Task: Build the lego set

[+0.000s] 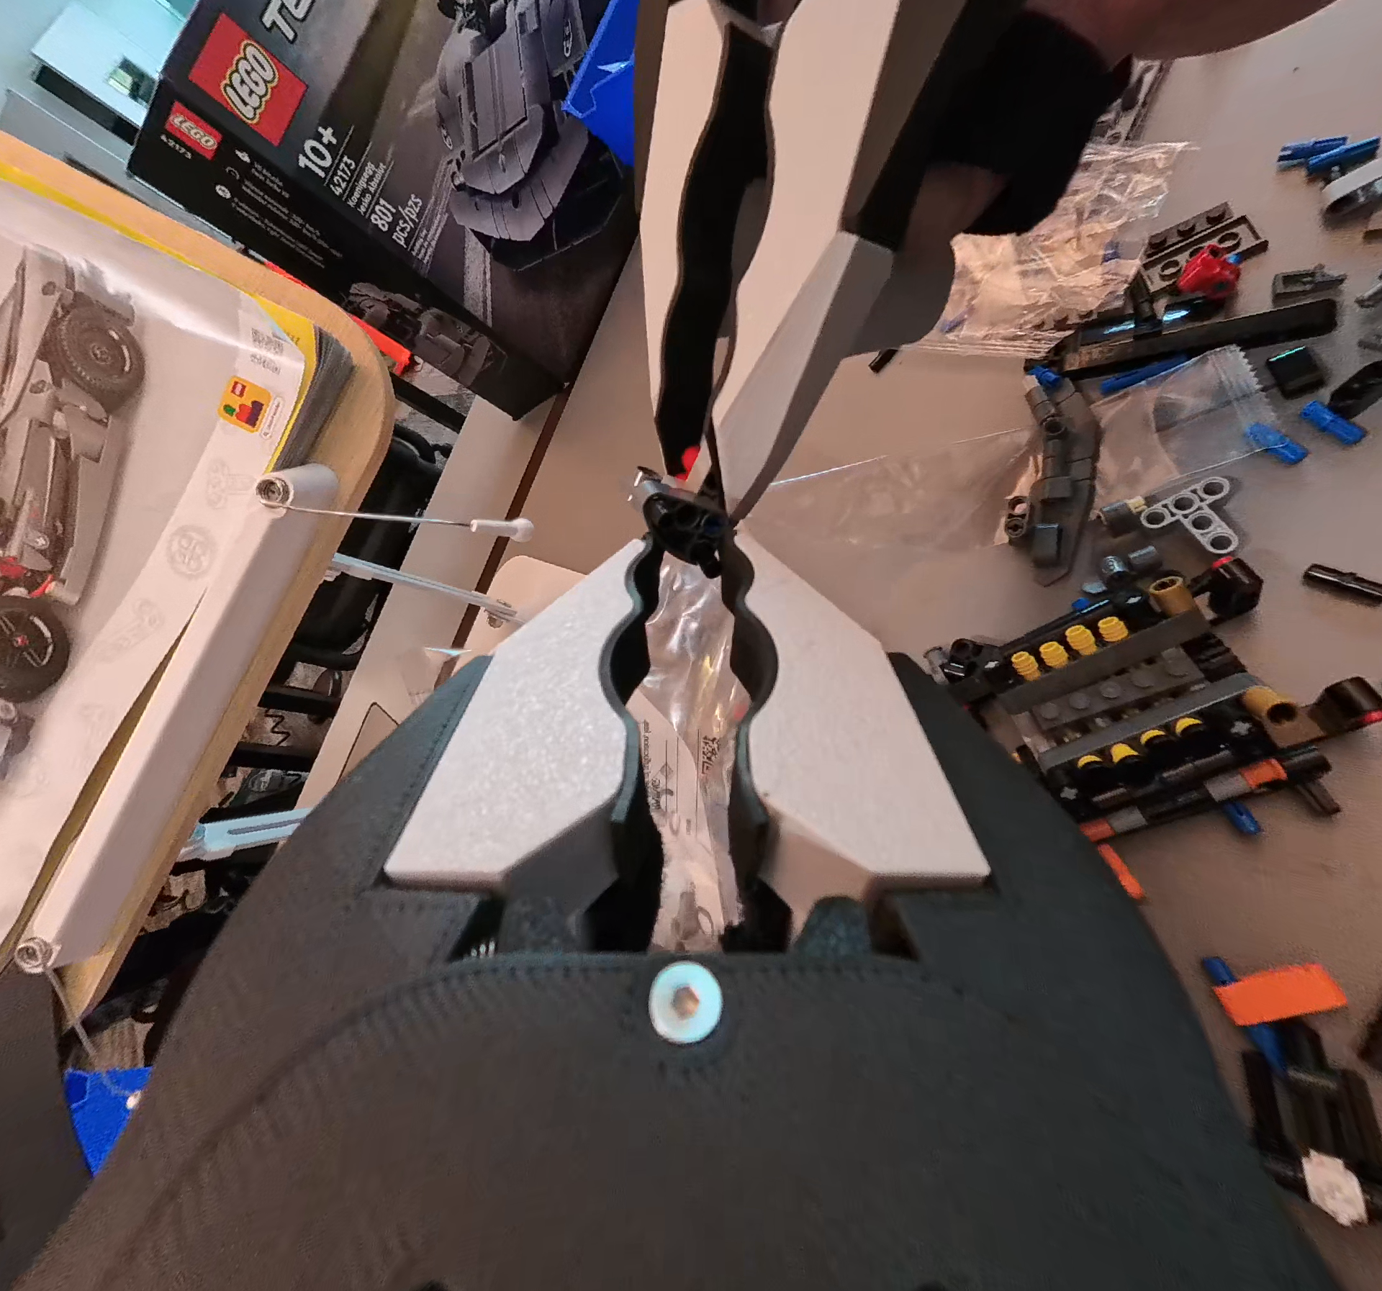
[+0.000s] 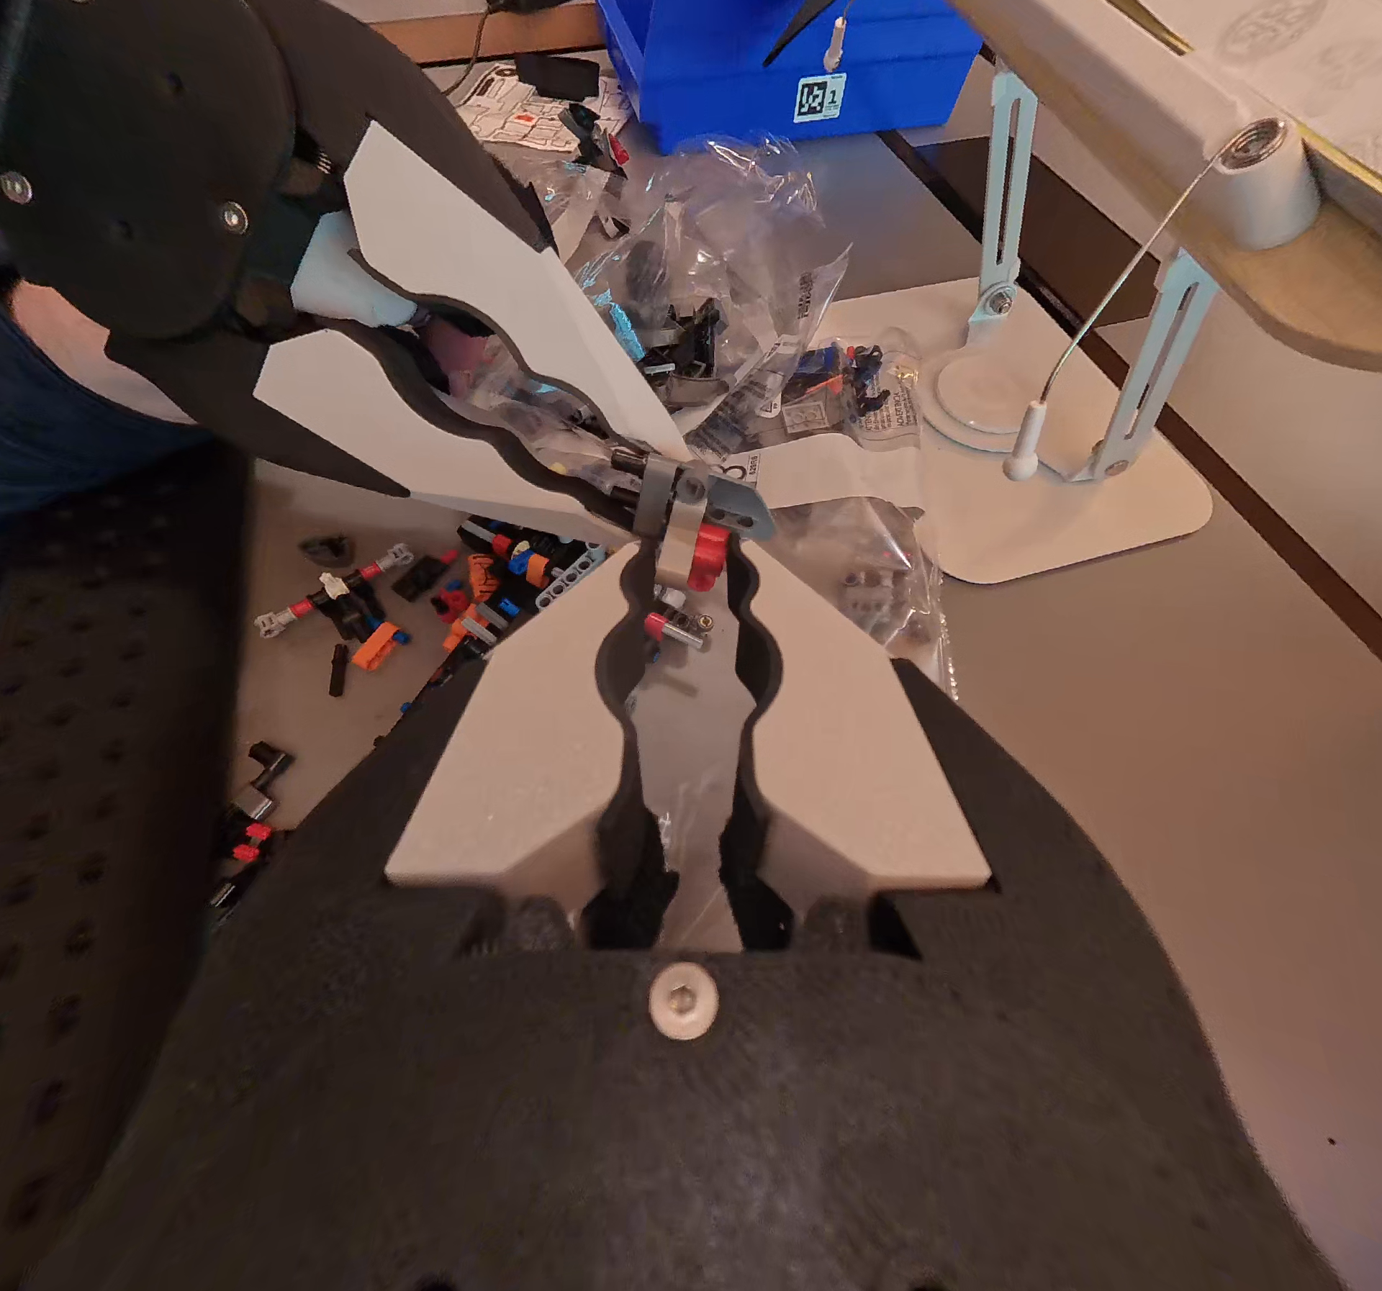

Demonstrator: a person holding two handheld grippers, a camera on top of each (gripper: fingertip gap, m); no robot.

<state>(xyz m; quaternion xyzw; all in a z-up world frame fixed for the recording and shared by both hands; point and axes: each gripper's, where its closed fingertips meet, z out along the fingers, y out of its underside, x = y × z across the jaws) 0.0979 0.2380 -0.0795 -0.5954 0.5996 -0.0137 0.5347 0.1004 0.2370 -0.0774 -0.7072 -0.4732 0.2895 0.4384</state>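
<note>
Your left gripper: closed on small black-grey assembly. Your right gripper: pinching assembly's red piece, above table.

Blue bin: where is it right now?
In the right wrist view, the blue bin sits at top centre, at the far side of the table behind the clear parts bags, left of the white stand.

Glossy crinkled clear plastic bags; matt, grainy printed-plastic fingers on the right gripper; shiny wire page holder; glossy cardboard Lego box; smooth matt table.
</note>
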